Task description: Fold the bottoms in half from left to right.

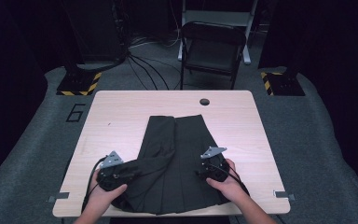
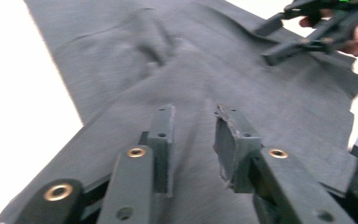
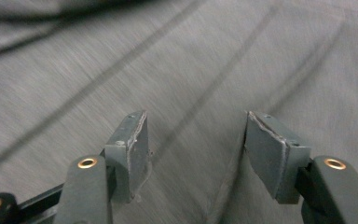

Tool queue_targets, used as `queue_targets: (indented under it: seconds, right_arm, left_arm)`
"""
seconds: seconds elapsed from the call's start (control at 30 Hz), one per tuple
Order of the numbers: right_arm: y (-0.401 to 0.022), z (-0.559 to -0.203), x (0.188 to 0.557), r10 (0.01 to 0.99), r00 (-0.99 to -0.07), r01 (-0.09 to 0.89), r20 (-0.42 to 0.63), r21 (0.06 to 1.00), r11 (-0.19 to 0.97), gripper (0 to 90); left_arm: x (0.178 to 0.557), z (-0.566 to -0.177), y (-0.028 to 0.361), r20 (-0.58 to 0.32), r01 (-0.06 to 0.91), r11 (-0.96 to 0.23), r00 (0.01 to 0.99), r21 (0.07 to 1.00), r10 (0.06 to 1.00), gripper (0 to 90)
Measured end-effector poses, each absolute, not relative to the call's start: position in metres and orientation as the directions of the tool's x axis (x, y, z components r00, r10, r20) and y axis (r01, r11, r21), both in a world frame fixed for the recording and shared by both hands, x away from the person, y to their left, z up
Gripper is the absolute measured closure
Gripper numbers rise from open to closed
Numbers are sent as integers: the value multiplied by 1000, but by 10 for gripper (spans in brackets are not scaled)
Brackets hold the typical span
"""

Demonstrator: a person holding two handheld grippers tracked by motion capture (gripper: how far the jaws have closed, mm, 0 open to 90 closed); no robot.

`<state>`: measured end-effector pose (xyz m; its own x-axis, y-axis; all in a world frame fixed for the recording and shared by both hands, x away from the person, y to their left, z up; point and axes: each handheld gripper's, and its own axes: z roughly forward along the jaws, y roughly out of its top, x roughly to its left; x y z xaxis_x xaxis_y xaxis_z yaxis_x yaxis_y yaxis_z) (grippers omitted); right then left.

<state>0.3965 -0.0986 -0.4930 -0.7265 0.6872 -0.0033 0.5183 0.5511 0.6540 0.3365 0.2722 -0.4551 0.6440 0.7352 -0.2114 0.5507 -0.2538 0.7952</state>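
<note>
While both grippers gape empty, the dark skirt [image 1: 175, 163] lies just beneath them.

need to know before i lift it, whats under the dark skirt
The dark skirt lies flat on the wooden table, which shows bare all round it. Whether anything lies beneath cannot be seen; the cloth covers that part.

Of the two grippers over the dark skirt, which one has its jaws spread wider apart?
The right gripper, over the pleated right side of the skirt. In its own view the pads stand far apart above the cloth; the left gripper shows a narrower gap.
</note>
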Motion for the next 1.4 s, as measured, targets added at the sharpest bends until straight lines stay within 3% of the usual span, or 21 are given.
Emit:
queue_targets:
  seconds: [0.1,0.27,0.47,0.63,0.77,0.83,0.87,0.9,0.93,0.97,1.0,1.03,1.07,1.4]
  right_arm:
    - [-72,-466,405,654,-756,493,33,686,535,353]
    - [-29,-452,421,581,-808,481,101,684,549,320]
    - [23,-454,427,504,-862,410,49,651,639,303]
    - [49,-458,433,491,-870,391,51,679,621,304]
    - [64,-467,440,451,-891,372,48,648,665,304]
    - [65,-468,441,438,-896,385,69,610,693,351]
    - [65,-472,442,409,-906,388,108,598,701,479]
    - [65,-472,442,409,-906,388,108,598,701,479]
    - [61,-471,440,386,-914,384,129,589,711,594]
    - [57,-470,437,382,-916,378,125,590,713,649]
    - [57,-470,437,382,-916,378,125,590,713,649]
    - [45,-466,432,366,-922,364,128,610,704,779]
    - [39,-464,429,357,-927,350,117,615,707,820]
    - [-33,-462,407,397,-909,372,125,673,640,858]
  left_arm:
    - [337,-457,294,-240,550,-167,591,818,770,581]
    - [340,-459,310,-246,553,-116,537,825,807,497]
    - [344,-470,327,-236,573,-94,474,814,848,448]
    - [345,-473,332,-246,584,-87,467,807,849,434]
    - [345,-472,333,-244,578,-81,461,812,853,434]
    - [345,-472,333,-244,570,-71,457,818,855,434]
    - [345,-472,334,-239,572,-78,459,817,855,433]
    - [345,-472,334,-239,572,-78,459,817,855,433]
    - [344,-473,335,-239,580,-86,461,810,855,434]
    - [344,-473,335,-238,580,-84,457,810,857,434]
    - [344,-473,335,-238,580,-84,457,810,857,434]
    - [344,-472,335,-238,571,-72,451,818,860,433]
    - [343,-472,336,-242,574,-68,447,816,861,432]
    - [342,-469,332,-242,555,-59,452,830,859,432]
